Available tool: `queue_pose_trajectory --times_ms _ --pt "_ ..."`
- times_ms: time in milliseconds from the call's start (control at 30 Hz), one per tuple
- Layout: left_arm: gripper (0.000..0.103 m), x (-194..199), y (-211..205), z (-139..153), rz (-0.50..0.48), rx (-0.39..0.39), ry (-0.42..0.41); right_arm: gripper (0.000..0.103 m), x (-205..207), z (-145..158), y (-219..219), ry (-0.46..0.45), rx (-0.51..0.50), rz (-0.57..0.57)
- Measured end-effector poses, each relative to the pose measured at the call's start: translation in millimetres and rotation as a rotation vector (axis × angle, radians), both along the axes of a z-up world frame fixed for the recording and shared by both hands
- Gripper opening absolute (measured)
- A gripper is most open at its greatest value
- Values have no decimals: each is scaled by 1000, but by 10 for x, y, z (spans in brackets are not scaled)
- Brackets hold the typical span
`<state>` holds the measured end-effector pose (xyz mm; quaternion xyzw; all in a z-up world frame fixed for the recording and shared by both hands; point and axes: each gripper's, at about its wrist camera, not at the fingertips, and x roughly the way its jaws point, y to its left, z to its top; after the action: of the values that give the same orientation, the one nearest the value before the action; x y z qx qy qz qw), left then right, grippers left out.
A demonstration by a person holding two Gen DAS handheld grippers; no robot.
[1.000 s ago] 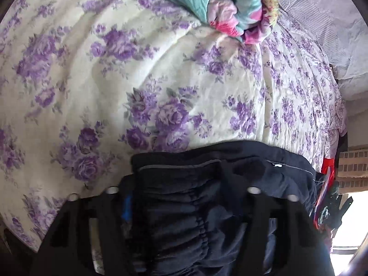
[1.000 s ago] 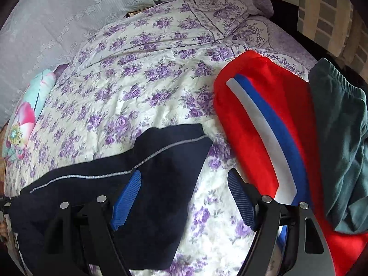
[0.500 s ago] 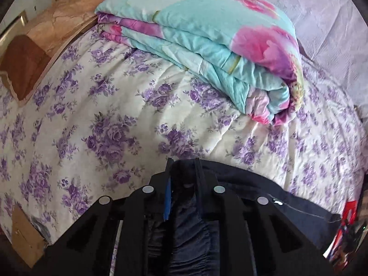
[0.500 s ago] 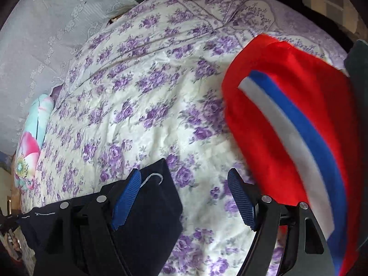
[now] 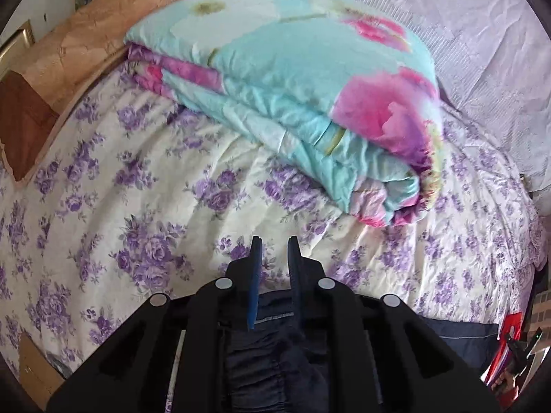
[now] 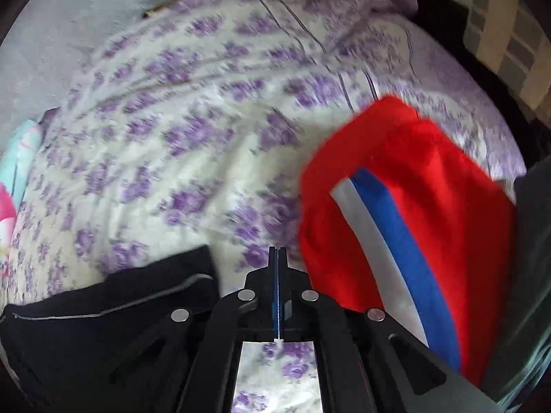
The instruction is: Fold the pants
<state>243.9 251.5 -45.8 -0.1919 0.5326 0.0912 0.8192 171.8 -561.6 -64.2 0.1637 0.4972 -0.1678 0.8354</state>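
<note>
A bedspread [image 5: 144, 186] patterned with purple flowers covers everything. On it ahead lies a folded turquoise quilt [image 5: 310, 79], and to the right a red garment [image 6: 430, 186] with white and blue stripes. The dark navy pants [image 5: 272, 361] lie at the near edge. The left gripper [image 5: 273, 251] pinches their gathered waistband; the right gripper [image 6: 277, 251] has its jaws pressed together, empty, beside the pant leg.

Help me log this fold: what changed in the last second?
Both grippers closed. The left gripper clamped the dark pants at the gathered waistband; the right gripper shut completely, with no cloth visible between its fingers. The red garment and folded quilt stayed on the bed.
</note>
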Motion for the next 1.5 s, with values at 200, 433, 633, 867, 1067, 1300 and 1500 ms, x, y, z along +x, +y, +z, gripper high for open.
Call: queue_pose_trajectory --times_ms 200,433,633,867,1067,1300,1500 --pt "70 -187 -167 -161 -114 -30 64 90 -200 49 168 -122 112 102" --pt "75 -182 -50 -443 -106 -36 149 35 -251 -287 559 -33 210 271" --pt "75 -163 -171 -549 -131 14 166 19 -607 434 614 -144 319 351" --pt "79 -127 -267 -636 -139 41 170 66 -804 128 359 6 217 276" --pt "79 -146 -262 -656 -148 46 178 62 -916 -287 458 74 129 252" --pt "81 -61 -406 -647 -184 77 200 64 -298 568 1423 -98 -49 647" --pt "79 -163 -292 -525 -216 46 167 63 416 220 2916 12 -115 1121"
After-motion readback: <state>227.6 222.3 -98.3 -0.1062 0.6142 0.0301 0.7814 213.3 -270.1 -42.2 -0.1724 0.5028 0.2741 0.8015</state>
